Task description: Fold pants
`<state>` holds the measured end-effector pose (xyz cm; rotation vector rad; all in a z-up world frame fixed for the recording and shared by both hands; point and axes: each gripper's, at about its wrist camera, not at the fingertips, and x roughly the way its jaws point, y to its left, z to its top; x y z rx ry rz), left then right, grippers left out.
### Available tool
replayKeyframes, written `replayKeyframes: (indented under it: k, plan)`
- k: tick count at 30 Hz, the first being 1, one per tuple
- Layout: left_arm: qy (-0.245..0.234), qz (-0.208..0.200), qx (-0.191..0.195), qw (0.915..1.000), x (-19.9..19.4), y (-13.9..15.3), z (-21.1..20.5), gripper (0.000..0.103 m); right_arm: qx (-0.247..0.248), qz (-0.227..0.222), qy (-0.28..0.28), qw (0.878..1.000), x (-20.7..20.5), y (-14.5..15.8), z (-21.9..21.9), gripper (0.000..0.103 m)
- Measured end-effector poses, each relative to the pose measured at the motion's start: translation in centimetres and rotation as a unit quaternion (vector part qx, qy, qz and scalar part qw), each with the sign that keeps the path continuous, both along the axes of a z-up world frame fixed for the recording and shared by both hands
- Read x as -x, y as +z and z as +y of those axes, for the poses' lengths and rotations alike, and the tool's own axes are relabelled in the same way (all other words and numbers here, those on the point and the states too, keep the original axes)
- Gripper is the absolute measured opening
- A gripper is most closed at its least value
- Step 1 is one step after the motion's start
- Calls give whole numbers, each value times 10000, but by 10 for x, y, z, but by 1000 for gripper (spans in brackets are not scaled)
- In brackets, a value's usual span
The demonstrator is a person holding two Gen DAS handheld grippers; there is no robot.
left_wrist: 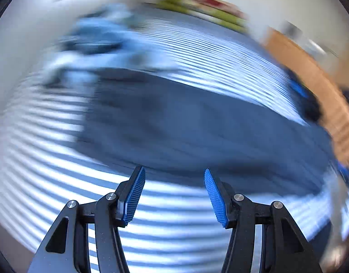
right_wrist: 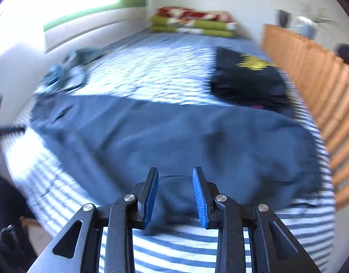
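pants (right_wrist: 174,136) lie ahead of, seemingly clear of, both fingers (right_wrist: 151,193).

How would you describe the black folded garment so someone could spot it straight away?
Start at the striped bed, then look to its right side beside the wooden slatted frame. The black folded garment lies there, beyond the spread grey-blue pants. It alone bears a yellow print.

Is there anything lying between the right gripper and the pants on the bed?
Nothing visible. The right gripper hangs open directly over the near edge of the dark blue pants, with only air between them.
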<state>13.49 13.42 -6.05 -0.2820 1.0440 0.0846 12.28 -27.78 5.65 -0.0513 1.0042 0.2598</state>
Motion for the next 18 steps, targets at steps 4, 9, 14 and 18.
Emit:
replayKeyframes:
  k: [4,9,14,18]
  plan:
    - [681,160,-81,9975,-14,-13,74,72,182,305,529,9980,-1,-14,41,28]
    - [975,420,-176,9942,-36,-38,108,74,578,490,1138,9906,14,-26,75,28]
    - [691,540,-309,9957,-50,-52,104,65,933,599,1543,9818,21,-38,90,28]
    - [526,774,-596,9938,-68,-61,97,40,1237,633,1673,9761,14,-51,98,28]
